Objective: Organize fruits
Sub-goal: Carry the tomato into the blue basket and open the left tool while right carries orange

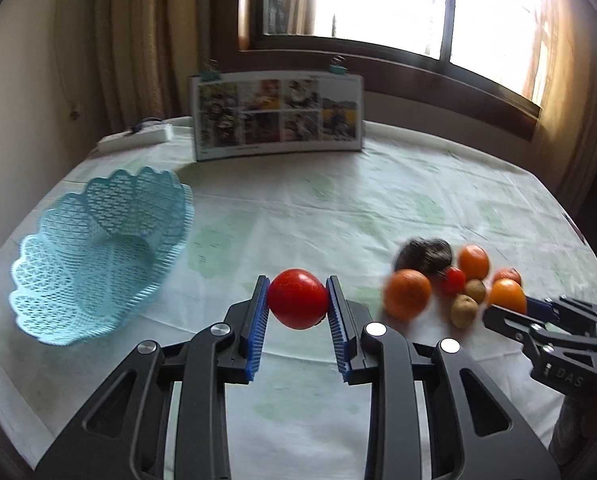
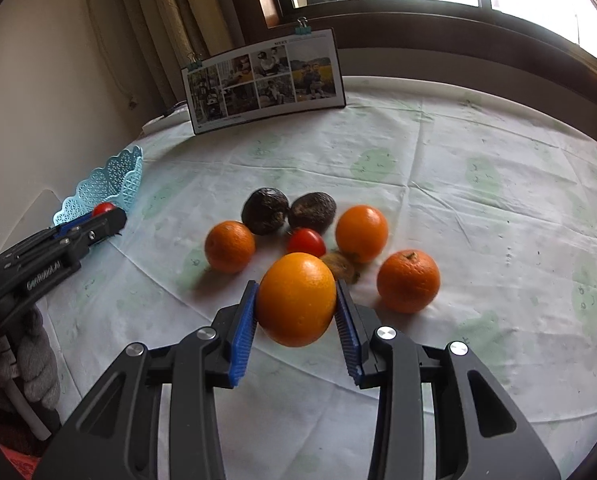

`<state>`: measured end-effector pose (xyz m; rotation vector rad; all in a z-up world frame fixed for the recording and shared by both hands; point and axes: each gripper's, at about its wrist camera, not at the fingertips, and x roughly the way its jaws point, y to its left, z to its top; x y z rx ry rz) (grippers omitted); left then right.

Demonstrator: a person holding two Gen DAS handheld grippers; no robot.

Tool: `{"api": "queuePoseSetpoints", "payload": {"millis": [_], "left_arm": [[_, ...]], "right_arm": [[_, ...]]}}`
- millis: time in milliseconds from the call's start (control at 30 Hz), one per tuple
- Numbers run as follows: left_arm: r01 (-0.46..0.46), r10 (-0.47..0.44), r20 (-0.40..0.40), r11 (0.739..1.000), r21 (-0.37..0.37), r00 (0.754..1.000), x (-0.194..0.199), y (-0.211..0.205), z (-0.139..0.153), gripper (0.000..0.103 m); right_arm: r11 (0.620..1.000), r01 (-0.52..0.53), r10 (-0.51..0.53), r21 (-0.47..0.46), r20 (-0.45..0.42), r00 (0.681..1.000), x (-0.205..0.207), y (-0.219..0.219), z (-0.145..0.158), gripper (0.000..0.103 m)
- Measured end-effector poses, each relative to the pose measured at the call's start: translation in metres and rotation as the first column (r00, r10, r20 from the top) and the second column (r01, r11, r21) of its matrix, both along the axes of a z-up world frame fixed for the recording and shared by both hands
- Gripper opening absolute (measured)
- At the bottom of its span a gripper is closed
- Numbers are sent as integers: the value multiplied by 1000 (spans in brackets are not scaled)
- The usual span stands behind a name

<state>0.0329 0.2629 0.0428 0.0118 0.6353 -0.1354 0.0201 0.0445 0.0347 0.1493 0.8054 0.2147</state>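
Observation:
My left gripper (image 1: 297,300) is shut on a red tomato (image 1: 297,298), held above the tablecloth to the right of the light blue lattice basket (image 1: 98,256), which has nothing in it. My right gripper (image 2: 296,304) is shut on an orange (image 2: 296,299), lifted just in front of the fruit pile. On the cloth lie three more oranges (image 2: 229,246) (image 2: 361,233) (image 2: 408,281), two dark avocados (image 2: 265,211) (image 2: 312,211), a small tomato (image 2: 305,242) and a brown kiwi (image 2: 340,266), partly hidden behind the held orange. The left wrist view shows two kiwis (image 1: 464,311).
A photo calendar (image 1: 278,116) stands clipped at the table's far side under the window. A white power strip (image 1: 138,138) lies at the far left edge. A gloved hand (image 2: 26,364) holds the left gripper. The round table (image 2: 478,152) wears a white cloth with green prints.

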Motion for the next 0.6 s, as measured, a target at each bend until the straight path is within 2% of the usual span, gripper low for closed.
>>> {"api": "queuePoseSetpoints", "payload": {"millis": [333, 600], "left_arm": [[-212, 212, 52, 977, -10, 976, 12, 76, 10, 29], [-303, 304, 49, 953, -20, 952, 18, 117, 5, 31]], "right_arm": [[999, -44, 44, -7, 14, 999, 9, 32, 10, 38], [995, -94, 95, -16, 25, 995, 16, 66, 18, 38]]}}
